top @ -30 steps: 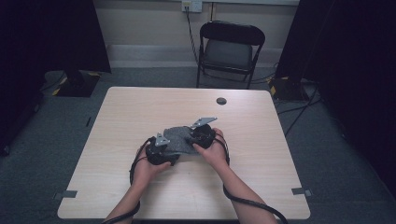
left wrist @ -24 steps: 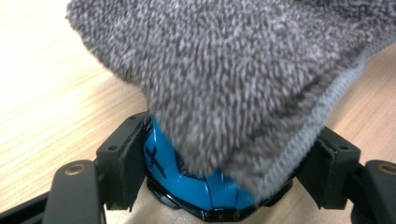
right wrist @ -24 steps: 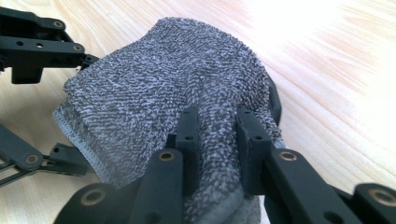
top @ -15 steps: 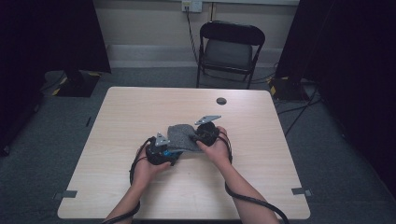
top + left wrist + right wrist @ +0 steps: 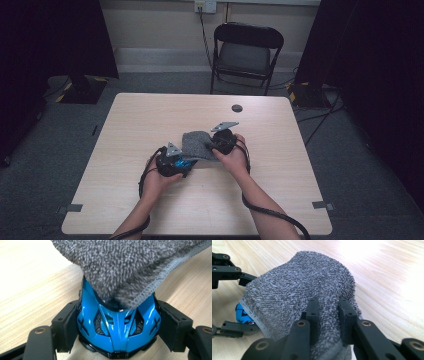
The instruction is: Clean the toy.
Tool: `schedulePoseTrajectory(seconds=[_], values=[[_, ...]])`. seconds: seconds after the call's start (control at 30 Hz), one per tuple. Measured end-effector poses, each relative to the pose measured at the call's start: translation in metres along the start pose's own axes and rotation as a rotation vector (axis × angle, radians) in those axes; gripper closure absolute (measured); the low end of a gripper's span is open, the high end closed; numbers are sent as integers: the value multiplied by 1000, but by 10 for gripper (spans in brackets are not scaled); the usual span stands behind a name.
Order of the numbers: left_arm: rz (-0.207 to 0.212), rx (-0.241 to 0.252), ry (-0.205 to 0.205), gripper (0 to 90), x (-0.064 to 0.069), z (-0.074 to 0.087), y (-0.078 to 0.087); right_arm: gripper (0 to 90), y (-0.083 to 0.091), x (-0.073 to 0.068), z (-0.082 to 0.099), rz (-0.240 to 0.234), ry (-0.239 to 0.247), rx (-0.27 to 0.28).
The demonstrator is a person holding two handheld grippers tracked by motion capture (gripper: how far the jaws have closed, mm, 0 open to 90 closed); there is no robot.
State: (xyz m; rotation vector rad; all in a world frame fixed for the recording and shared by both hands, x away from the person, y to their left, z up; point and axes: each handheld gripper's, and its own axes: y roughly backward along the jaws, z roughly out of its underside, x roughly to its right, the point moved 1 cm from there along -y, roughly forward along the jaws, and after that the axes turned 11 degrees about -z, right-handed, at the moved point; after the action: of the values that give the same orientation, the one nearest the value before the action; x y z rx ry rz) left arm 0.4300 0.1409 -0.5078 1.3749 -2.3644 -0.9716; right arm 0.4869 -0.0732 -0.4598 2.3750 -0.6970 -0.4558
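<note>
Shifted slightly, right claw (image 5: 328,315) pinches fuzzy grey cloth (image 5: 294,295) over left claw's (image 5: 117,330) clamped glossy blue toy (image 5: 116,332).

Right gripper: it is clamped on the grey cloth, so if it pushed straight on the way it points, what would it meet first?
Probably the blue toy held in the left gripper, under the cloth held by the right gripper; depth is unclear.
</note>
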Motion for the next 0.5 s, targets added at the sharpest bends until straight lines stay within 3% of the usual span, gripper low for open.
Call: schedulePoseTrajectory(seconds=[0.5], values=[[-3, 0, -4, 260, 0, 0, 0, 738, 2, 9, -4, 22, -17, -2]])
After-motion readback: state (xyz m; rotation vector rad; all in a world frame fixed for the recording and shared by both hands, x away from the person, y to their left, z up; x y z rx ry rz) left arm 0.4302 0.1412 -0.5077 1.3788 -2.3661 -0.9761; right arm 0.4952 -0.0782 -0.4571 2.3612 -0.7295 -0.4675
